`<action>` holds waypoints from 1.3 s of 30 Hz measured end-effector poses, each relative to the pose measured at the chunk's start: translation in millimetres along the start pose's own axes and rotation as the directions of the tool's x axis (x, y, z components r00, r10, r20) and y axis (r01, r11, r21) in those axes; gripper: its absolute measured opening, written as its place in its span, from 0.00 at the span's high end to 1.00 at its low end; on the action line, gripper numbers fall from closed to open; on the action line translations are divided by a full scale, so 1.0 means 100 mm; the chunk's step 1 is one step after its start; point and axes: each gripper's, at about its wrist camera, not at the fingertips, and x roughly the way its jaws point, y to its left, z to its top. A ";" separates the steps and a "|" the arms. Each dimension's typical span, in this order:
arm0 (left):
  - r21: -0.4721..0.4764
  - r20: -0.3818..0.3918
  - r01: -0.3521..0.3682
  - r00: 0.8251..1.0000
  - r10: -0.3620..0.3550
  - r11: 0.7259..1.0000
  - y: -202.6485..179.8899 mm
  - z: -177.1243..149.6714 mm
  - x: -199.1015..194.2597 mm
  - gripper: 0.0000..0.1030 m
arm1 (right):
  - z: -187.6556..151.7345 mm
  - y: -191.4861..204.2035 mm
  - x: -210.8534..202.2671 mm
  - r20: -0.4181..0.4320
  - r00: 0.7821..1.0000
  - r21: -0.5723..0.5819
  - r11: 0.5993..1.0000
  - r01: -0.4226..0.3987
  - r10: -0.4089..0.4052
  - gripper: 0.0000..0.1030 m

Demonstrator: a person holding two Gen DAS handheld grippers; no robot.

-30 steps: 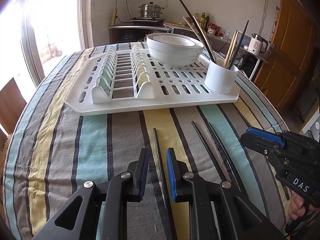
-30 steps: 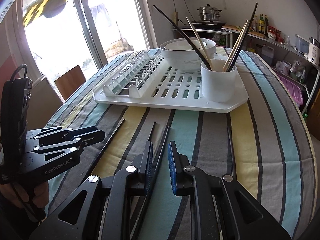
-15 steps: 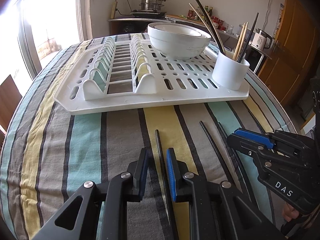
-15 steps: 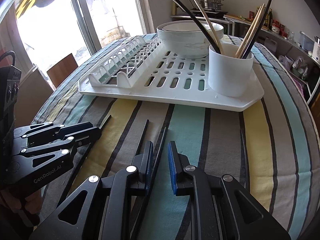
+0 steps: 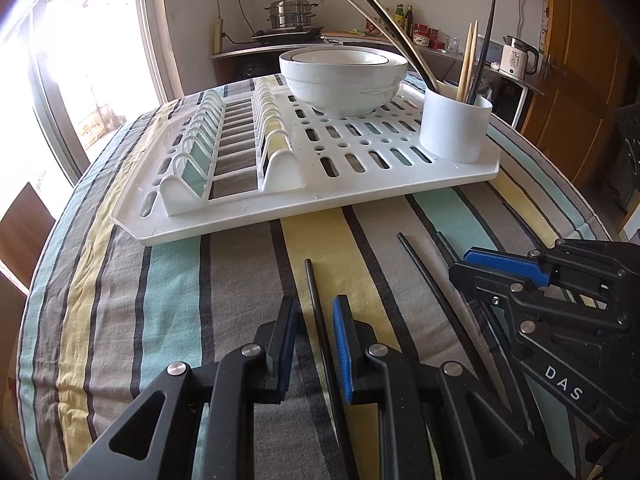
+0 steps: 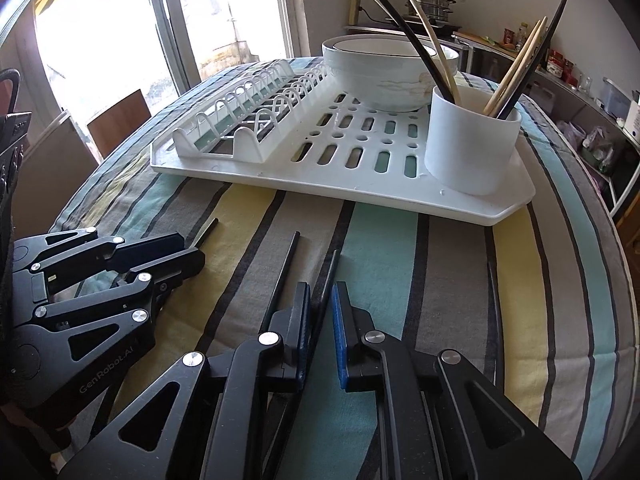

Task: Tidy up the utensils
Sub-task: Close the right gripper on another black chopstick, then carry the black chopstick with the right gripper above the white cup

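Both tools advanced; chopstick (image 5: 316, 308) between left tool (image 5: 314, 344) fingers.

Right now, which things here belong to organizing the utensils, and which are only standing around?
For the job:
- black chopsticks lying on the tablecloth
- white utensil cup with chopsticks already in it
- left tongs, open around one chopstick
- right tongs, open around another

Just standing around:
- stacked white bowls
- white dish rack
- steamer pot
- electric kettle

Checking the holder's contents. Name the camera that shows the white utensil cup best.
Right wrist view: the white utensil cup sits nearer and larger, its chopsticks clearly separated. Left wrist view shows it smaller at the rack's right corner.
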 end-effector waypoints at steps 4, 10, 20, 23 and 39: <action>0.005 0.009 -0.010 1.000 0.010 1.000 -0.02 -0.01 0.00 0.82 | -0.01 0.03 0.00 0.005 1.000 -0.016 1.000 0.018 -0.018 0.93; -0.003 0.013 0.003 1.000 -0.003 1.000 0.00 -0.01 -0.02 0.93 | -0.02 -0.03 -0.02 0.008 1.000 0.022 0.999 -0.026 0.026 0.95; -0.023 0.034 0.058 0.998 -0.058 0.998 -0.02 0.06 -0.15 0.95 | 0.03 -0.06 -0.28 0.075 0.996 0.027 0.998 -0.055 0.053 0.95; -0.026 0.069 0.065 0.996 -0.063 0.998 0.00 0.13 -0.29 0.96 | 0.08 -0.09 -0.39 0.106 0.993 0.035 0.997 -0.064 0.060 0.95; -0.041 0.302 0.107 0.949 -0.090 0.993 0.14 0.54 -1.28 0.96 | 0.31 -0.27 -1.24 0.333 0.941 0.039 0.996 -0.086 0.068 0.96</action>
